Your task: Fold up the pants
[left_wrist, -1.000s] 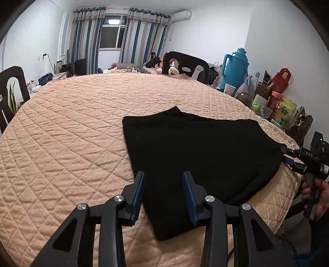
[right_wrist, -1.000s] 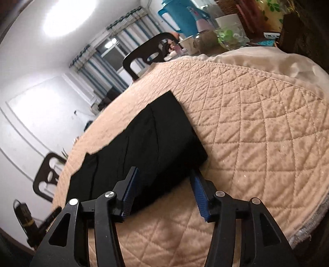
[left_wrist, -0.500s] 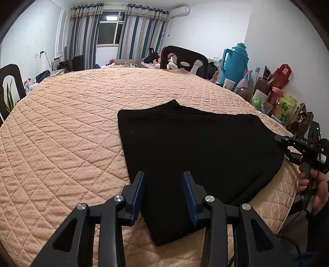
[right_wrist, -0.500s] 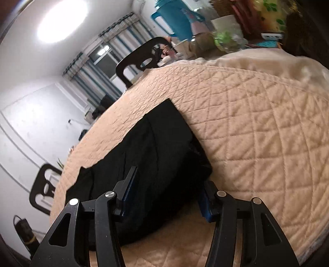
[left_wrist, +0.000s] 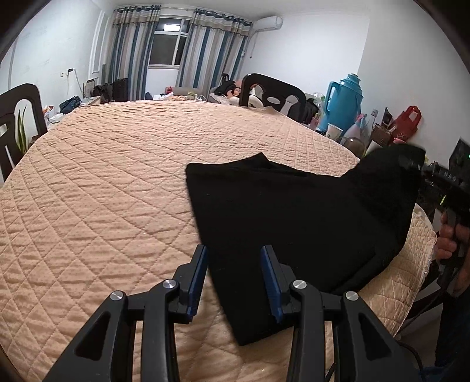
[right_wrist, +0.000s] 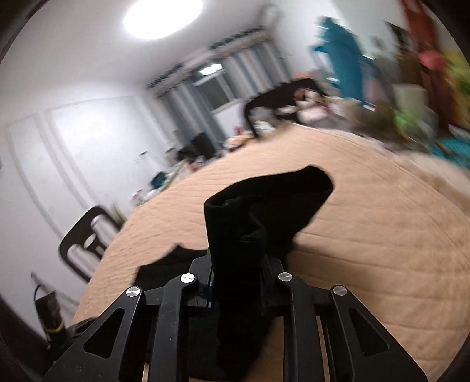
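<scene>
Pants (left_wrist: 293, 223) lie folded on the quilt (left_wrist: 102, 191). Right gripper (right_wrist: 236, 282) jaws have just closed, clamping a raised corner. Left gripper (left_wrist: 233, 282) is partly open astride the near edge, not gripping.

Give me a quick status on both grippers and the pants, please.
Right gripper just closed on black pants, corner lifted. Left gripper open, jaws straddling near edge. Quilted table, nothing in the way.

Ceiling-lamp (right_wrist: 163, 17) glare, seemingly motion-blurred right view
</scene>
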The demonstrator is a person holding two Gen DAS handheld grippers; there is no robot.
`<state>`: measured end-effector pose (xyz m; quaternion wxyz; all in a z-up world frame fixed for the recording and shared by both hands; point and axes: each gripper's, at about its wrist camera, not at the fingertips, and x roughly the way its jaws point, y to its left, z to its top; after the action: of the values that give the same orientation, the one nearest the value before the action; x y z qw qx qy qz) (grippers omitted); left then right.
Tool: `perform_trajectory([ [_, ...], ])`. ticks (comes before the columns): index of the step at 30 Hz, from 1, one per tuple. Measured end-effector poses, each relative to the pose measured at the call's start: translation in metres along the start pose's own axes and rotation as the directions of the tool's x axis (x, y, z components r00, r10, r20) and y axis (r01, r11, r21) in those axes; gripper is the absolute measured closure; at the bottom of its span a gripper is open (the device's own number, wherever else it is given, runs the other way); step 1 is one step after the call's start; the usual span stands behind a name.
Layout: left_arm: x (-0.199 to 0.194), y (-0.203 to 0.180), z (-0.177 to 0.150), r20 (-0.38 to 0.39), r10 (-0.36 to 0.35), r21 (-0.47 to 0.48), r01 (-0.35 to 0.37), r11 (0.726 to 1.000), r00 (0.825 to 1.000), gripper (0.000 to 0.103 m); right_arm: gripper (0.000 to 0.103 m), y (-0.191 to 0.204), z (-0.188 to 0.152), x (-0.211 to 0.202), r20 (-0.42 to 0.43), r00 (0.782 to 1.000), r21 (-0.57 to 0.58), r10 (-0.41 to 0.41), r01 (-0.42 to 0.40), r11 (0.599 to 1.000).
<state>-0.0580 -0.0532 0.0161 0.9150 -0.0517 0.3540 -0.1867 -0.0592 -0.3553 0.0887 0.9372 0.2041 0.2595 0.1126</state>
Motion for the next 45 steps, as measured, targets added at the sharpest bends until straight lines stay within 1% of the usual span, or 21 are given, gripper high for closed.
perform_trajectory([
  [3,-0.004,0.006,-0.002,0.007,0.006,-0.019,-0.006,1.0,1.0,0.062,0.082,0.043,0.001,0.017,-0.032,0.995,-0.092,0.093,-0.095,0.991],
  [6,-0.007,0.013,-0.003,0.012,0.014,-0.04,-0.014,0.999,1.0,0.062,0.082,0.086,-0.008,0.04,-0.105,0.979,-0.189,0.177,-0.194,0.963],
  [7,-0.008,0.016,-0.004,0.012,0.016,-0.048,-0.015,0.999,1.0,0.062,0.082,0.1,-0.015,0.048,-0.14,0.969,-0.22,0.204,-0.232,0.948],
  [9,-0.009,0.021,-0.006,0.012,0.016,-0.066,-0.015,0.998,1.0,0.062,0.082,0.124,-0.034,0.068,-0.232,0.941,-0.276,0.245,-0.305,0.911],
  [10,-0.01,0.023,-0.007,0.011,0.016,-0.073,-0.015,0.997,1.0,0.062,0.082,0.135,-0.047,0.083,-0.296,0.921,-0.3,0.253,-0.341,0.891],
  [12,-0.01,0.028,-0.009,0.006,0.016,-0.085,-0.016,0.996,1.0,0.062,0.082,0.146,-0.07,0.107,-0.402,0.882,-0.318,0.246,-0.386,0.866],
  [14,-0.01,0.031,-0.011,0.003,0.02,-0.094,-0.019,0.995,1.0,0.062,0.082,0.148,-0.087,0.124,-0.457,0.864,-0.336,0.211,-0.387,0.859],
  [15,-0.01,0.032,-0.012,0.003,0.021,-0.098,-0.021,0.995,1.0,0.062,0.082,0.147,-0.092,0.129,-0.468,0.86,-0.339,0.206,-0.39,0.856],
  [19,-0.014,0.036,-0.012,0.009,0.027,-0.111,-0.026,0.993,1.0,0.062,0.082,0.15,-0.084,0.116,-0.424,0.879,-0.358,0.219,-0.385,0.851],
  [21,-0.016,0.037,-0.012,0.017,0.034,-0.115,-0.032,0.993,0.999,0.062,0.082,0.16,-0.077,0.107,-0.393,0.888,-0.383,0.239,-0.395,0.835],
  [23,-0.019,0.04,-0.012,0.023,0.039,-0.122,-0.036,0.992,0.999,0.062,0.082,0.171,-0.08,0.105,-0.387,0.884,-0.409,0.261,-0.418,0.811],
  [25,-0.021,0.043,-0.013,0.027,0.044,-0.128,-0.04,0.991,0.999,0.062,0.082,0.176,-0.093,0.113,-0.413,0.877,-0.431,0.245,-0.426,0.795],
  [27,-0.022,0.046,-0.014,0.026,0.049,-0.133,-0.045,0.99,0.998,0.062,0.082,0.169,-0.108,0.128,-0.465,0.857,-0.411,0.221,-0.43,0.804],
  [28,-0.022,0.047,-0.014,0.025,0.051,-0.134,-0.048,0.99,0.998,0.062,0.082,0.168,-0.111,0.129,-0.46,0.859,-0.408,0.226,-0.43,0.805],
  [31,-0.023,0.05,-0.015,0.025,0.056,-0.141,-0.052,0.989,0.998,0.062,0.082,0.178,-0.105,0.118,-0.421,0.88,-0.452,0.221,-0.415,0.79],
  [33,-0.024,0.051,-0.014,0.034,0.057,-0.145,-0.051,0.988,0.998,0.062,0.082,0.178,-0.103,0.112,-0.407,0.885,-0.467,0.227,-0.415,0.781],
  [35,-0.024,0.051,-0.013,0.039,0.057,-0.151,-0.051,0.987,0.998,0.062,0.082,0.179,-0.107,0.118,-0.421,0.881,-0.474,0.216,-0.417,0.776],
  [37,-0.025,0.051,-0.013,0.04,0.059,-0.15,-0.052,0.987,0.997,0.062,0.081,0.176,-0.118,0.127,-0.457,0.867,-0.464,0.2,-0.424,0.778],
  [39,-0.026,0.051,-0.012,0.04,0.061,-0.146,-0.055,0.988,0.997,0.062,0.075,0.18,-0.121,0.122,-0.446,0.873,-0.497,0.199,-0.426,0.756],
  [42,-0.028,0.049,-0.009,0.049,0.061,-0.137,-0.053,0.989,0.997,0.062,0.063,0.179,-0.118,0.118,-0.471,0.855,-0.466,0.216,-0.449,0.763],
  [45,-0.034,0.049,-0.004,0.065,0.06,-0.13,-0.051,0.99,0.996,0.062,0.061,0.179,-0.112,0.108,-0.464,0.851,-0.453,0.245,-0.466,0.76],
])
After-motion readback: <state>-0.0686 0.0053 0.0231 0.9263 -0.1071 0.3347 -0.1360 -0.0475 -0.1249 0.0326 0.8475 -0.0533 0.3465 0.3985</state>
